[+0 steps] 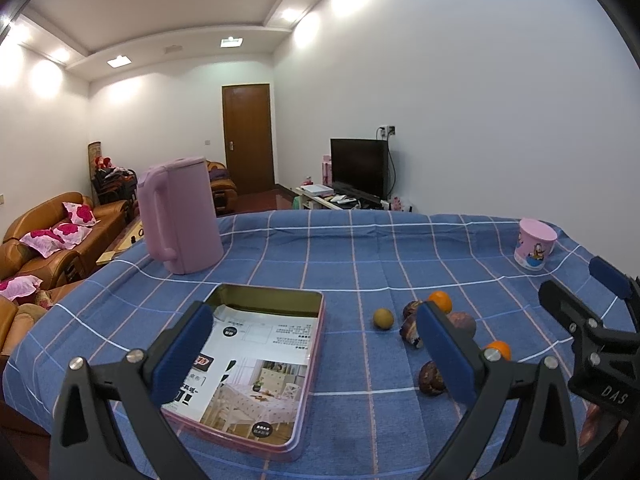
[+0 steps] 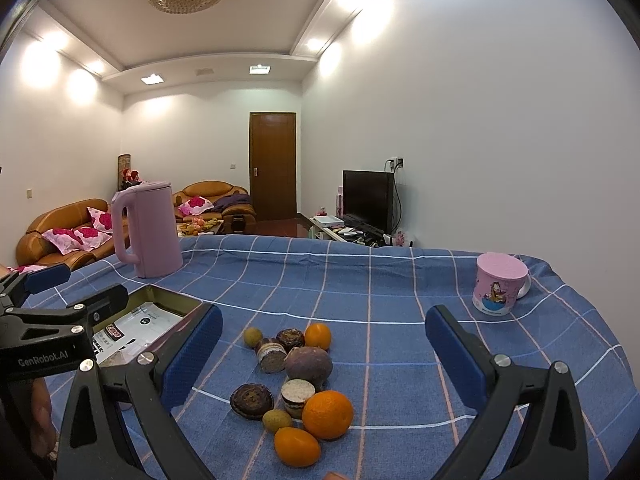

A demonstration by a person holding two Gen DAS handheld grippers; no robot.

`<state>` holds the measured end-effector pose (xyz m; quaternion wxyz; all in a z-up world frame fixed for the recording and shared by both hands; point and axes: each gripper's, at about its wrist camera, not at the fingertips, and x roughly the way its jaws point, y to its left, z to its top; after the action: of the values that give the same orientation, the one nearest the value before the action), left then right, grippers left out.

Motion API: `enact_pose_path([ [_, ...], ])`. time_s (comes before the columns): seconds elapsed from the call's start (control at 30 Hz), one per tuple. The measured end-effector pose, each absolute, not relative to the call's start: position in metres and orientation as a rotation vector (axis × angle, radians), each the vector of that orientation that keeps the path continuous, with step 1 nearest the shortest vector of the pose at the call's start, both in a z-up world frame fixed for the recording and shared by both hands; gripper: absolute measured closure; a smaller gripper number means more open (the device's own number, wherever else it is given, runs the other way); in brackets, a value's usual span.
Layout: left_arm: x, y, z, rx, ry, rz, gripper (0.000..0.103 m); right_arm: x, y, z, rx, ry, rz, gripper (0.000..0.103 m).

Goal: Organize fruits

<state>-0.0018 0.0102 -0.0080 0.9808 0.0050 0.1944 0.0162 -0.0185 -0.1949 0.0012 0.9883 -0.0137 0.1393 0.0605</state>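
Both tools are held above the near edge of the table (image 2: 400, 280), which a blue checked cloth covers, and both point toward its far edge. The left gripper (image 1: 316, 352) has its jaws spread wide and holds nothing; it hangs over the tin tray (image 1: 316, 322), which lies open toward the near left corner with a printed sheet (image 1: 256, 368) on its bottom. I judge the tray is placed there as the container for the fruit, close enough that each piece needs only a short carry. The right gripper (image 2: 324, 354) is also spread wide and empty, and the fruits (image 2: 296, 380) lie in a loose group between its two fingers in the right wrist view, near the middle of the near edge and just to the right of the tray. The group has three orange citrus pieces, two small yellow-green round ones, a dull purple one, and some dark pieces that look cut or wrinkled; several touch each other. The wide jaws seem to prepare for a first pick, probably the large orange (image 2: 327, 414) at the front. The pink kettle (image 2: 146, 232) near the far left corner and the pink mug (image 2: 498, 286) toward the right edge stand well apart from the work.
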Motion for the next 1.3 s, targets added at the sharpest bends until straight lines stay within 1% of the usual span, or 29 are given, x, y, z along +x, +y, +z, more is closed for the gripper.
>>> enact_pose_path([
  [1.3,-0.0014,0.0102,-0.0144,0.011,0.409,0.031,0.000,-0.0139,-0.1963,-0.0059,-0.016,0.308,0.132,0.001],
])
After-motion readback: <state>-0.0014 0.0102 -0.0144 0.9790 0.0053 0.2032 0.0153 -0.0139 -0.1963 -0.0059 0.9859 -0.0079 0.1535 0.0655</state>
